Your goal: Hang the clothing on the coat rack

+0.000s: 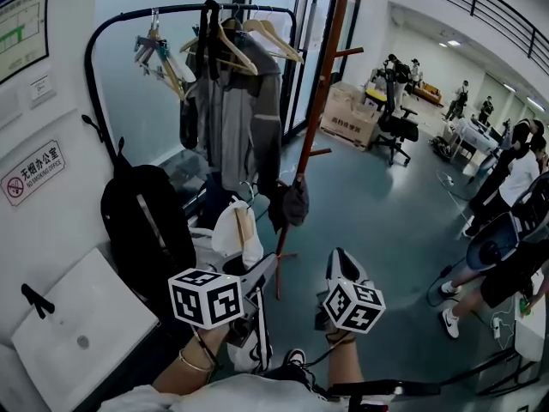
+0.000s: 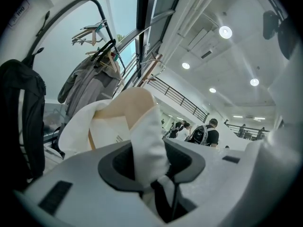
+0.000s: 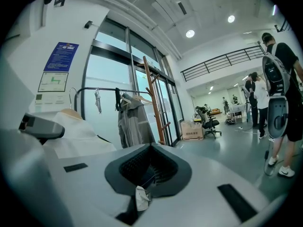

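A white garment (image 1: 238, 234) on a wooden hanger (image 1: 241, 227) hangs from my left gripper (image 1: 250, 269), held up in front of me. In the left gripper view the white cloth (image 2: 144, 141) is pinched between the jaws of that gripper (image 2: 151, 171). Ahead stands the black rail rack (image 1: 171, 11), which carries a grey jacket (image 1: 236, 110) and some bare hangers (image 1: 159, 54). My right gripper (image 1: 343, 269) is level with the left one, to its right. Its jaws (image 3: 149, 167) are shut and hold no clothing. The garment (image 3: 75, 134) shows to its left.
A brown wooden pole stand (image 1: 319, 93) rises just right of the rack. A black backpack (image 1: 146, 221) hangs at the rack's left end, above a white box (image 1: 77, 324). A cardboard box (image 1: 350, 114), an office chair (image 1: 396, 127) and people (image 1: 515, 170) are off to the right.
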The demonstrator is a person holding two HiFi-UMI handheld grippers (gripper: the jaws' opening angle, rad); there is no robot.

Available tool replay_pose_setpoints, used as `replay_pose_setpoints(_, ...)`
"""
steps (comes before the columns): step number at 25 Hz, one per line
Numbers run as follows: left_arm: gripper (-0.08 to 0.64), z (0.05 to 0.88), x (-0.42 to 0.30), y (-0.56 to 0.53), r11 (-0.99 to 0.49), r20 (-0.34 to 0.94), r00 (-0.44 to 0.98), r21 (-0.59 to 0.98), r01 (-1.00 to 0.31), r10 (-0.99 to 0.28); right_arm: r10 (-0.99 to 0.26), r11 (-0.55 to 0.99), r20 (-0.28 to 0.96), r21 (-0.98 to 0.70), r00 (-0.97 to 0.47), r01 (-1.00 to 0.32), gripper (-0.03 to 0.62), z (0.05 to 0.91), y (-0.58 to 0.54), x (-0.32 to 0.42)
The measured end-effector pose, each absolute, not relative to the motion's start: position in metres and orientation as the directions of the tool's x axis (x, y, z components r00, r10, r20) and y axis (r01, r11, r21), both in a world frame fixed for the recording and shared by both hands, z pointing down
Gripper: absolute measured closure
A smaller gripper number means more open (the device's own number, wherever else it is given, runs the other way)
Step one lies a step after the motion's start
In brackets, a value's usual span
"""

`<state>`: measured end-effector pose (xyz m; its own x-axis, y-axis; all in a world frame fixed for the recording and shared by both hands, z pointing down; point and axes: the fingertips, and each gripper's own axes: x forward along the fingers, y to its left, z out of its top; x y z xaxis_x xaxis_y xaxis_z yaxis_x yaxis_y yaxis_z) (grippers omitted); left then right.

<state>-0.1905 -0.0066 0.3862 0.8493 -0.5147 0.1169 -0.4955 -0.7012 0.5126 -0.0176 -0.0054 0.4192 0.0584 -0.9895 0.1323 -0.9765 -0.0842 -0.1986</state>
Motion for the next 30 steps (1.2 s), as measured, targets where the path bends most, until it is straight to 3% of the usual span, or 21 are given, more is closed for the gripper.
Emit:
replay_pose_setpoints(15,0.411,0.391,-0.127,-0.041,-0.669,0.123,0.815,0.509,-0.542,-0.566,-0.99,-0.051,0.141,-0.194,0.023,-0.98,0.569,0.422,-0.047,0.054)
replay_pose_setpoints(30,0.411,0.381,-0.048,-0.09,-0.595,0.107,0.724,0.495,-0.633,-0.681,-0.985,0.073,0.141,-0.21,-0.104,-0.975,0.569,0.422,-0.122,0.135)
